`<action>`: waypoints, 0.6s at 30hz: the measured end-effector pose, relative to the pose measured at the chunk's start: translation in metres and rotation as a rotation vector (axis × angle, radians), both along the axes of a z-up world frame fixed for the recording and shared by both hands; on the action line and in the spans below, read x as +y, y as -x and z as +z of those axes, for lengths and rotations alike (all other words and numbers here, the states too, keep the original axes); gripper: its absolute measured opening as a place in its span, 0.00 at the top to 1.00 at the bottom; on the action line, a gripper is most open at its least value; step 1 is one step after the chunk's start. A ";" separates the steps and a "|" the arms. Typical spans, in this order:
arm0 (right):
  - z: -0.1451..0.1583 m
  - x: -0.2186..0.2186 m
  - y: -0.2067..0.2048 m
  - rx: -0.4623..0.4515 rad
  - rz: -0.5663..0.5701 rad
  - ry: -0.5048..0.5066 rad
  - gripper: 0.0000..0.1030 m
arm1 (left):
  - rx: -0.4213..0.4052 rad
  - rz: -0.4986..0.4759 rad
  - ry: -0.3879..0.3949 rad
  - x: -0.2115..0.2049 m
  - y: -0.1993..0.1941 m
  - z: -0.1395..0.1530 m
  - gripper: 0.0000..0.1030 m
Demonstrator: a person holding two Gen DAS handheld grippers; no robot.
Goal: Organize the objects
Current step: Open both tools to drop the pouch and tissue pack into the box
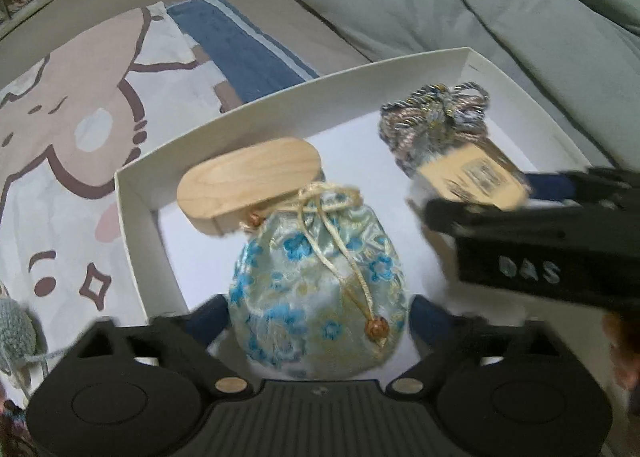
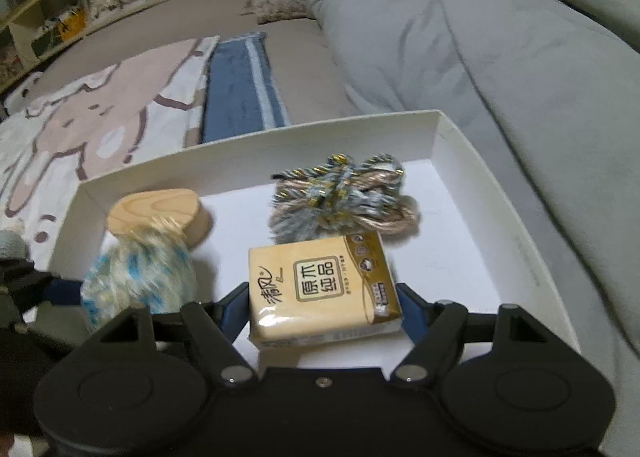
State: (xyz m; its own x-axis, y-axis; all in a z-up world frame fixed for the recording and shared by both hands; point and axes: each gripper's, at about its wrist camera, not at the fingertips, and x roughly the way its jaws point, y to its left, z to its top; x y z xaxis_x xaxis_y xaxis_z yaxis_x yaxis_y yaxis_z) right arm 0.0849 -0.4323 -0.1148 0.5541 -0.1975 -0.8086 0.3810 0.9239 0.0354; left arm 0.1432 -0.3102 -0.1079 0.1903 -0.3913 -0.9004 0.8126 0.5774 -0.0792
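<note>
My left gripper is shut on a blue floral drawstring pouch and holds it inside the white box, near the left side. The pouch also shows blurred in the right wrist view. My right gripper is shut on a tan tissue packet over the box's middle; the packet also shows in the left wrist view. A wooden oval block lies at the box's back left, and a bundle of twisted cord at the back right.
The white box rim sits on a bed with a cartoon-print blanket and a blue towel. A grey-green duvet lies along the right. A grey knitted item lies left of the box. Shelves stand at the far left.
</note>
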 end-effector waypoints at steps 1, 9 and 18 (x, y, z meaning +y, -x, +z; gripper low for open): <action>0.000 0.001 -0.001 -0.006 0.000 -0.006 0.26 | 0.001 -0.005 0.006 0.002 0.002 0.002 0.02; 0.009 -0.005 0.006 -0.032 -0.076 -0.023 0.20 | -0.063 0.028 0.033 0.015 0.002 0.021 0.02; 0.002 -0.002 0.000 -0.036 -0.027 -0.113 0.40 | -0.067 0.037 0.065 0.025 0.006 0.032 0.02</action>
State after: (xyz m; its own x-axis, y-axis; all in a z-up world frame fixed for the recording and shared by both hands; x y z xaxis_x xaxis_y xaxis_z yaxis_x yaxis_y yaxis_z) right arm 0.0845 -0.4341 -0.1123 0.5788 -0.1216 -0.8064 0.4026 0.9025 0.1529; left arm 0.1376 -0.2850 -0.0760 0.2645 -0.4406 -0.8579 0.7957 0.6022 -0.0640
